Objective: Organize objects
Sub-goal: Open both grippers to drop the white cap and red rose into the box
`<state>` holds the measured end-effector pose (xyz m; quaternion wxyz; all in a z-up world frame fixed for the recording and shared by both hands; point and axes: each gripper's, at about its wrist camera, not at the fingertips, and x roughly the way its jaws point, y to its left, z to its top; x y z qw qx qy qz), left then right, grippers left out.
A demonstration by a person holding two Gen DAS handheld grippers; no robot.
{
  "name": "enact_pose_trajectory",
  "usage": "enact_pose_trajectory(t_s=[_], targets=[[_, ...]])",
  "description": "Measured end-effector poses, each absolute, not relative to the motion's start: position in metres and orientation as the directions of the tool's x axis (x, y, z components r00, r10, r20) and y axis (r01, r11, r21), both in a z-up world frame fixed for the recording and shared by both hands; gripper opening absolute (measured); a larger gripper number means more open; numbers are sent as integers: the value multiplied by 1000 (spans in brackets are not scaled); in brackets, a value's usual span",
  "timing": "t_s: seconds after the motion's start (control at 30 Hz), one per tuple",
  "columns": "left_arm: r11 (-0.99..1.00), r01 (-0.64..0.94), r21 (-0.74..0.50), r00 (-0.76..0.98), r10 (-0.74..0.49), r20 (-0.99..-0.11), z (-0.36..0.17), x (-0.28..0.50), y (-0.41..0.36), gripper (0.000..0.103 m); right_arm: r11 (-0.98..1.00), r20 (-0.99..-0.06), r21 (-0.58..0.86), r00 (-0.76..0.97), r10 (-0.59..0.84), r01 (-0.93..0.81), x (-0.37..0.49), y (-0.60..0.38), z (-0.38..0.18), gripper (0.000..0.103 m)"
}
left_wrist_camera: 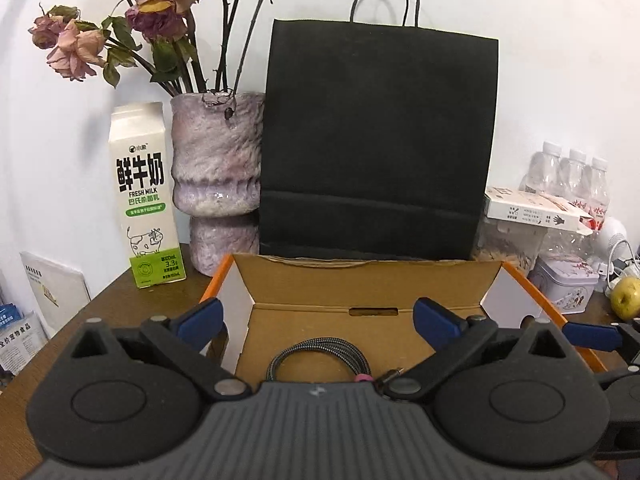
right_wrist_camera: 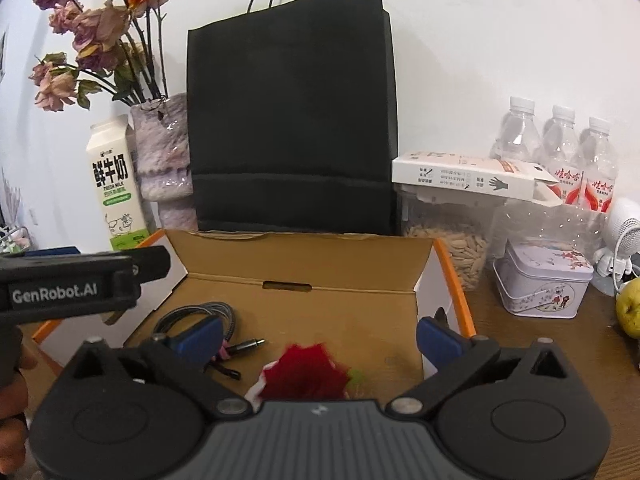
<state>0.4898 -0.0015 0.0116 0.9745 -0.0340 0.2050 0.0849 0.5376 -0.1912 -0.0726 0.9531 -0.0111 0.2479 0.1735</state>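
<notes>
Hovering over the open cardboard box [left_wrist_camera: 360, 280], my left gripper [left_wrist_camera: 320, 322] has its blue-padded fingers spread wide apart with nothing between them. Just below and ahead of it, a coiled braided cable [left_wrist_camera: 320, 356] lies on the box floor, its plug end poking out toward the right finger.

My right gripper [right_wrist_camera: 320, 334] is also spread wide and holds nothing. Directly beneath it, close to the camera, a red cloth-like thing [right_wrist_camera: 306, 374] with a bit of white and green at its edges lies on the box floor; it is too blurred for me to tell more. The same cable sits to the left of this gripper, partly behind its left finger.

Beyond both grippers, a black paper bag [left_wrist_camera: 376, 140] stands upright right behind the box. To the left of it are a vase of dried roses [left_wrist_camera: 218, 176] and a milk carton [left_wrist_camera: 146, 200]. Off to the right on the table [right_wrist_camera: 560, 344] stand water bottles [right_wrist_camera: 560, 148], a small tin [right_wrist_camera: 544, 284] and a green fruit [right_wrist_camera: 630, 308].
</notes>
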Motion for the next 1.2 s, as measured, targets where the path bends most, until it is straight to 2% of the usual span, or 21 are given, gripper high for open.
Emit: enact_pose_trajectory(t_s=[0.6, 1.2], targets=[[984, -160, -81, 913, 116, -392, 27, 474, 3, 103, 934, -446, 37, 830, 335, -357, 513, -198, -47, 103], [986, -123, -115, 929, 74, -363, 49, 402, 8, 103, 924, -382, -21, 857, 346, -382, 431, -203, -21, 103]])
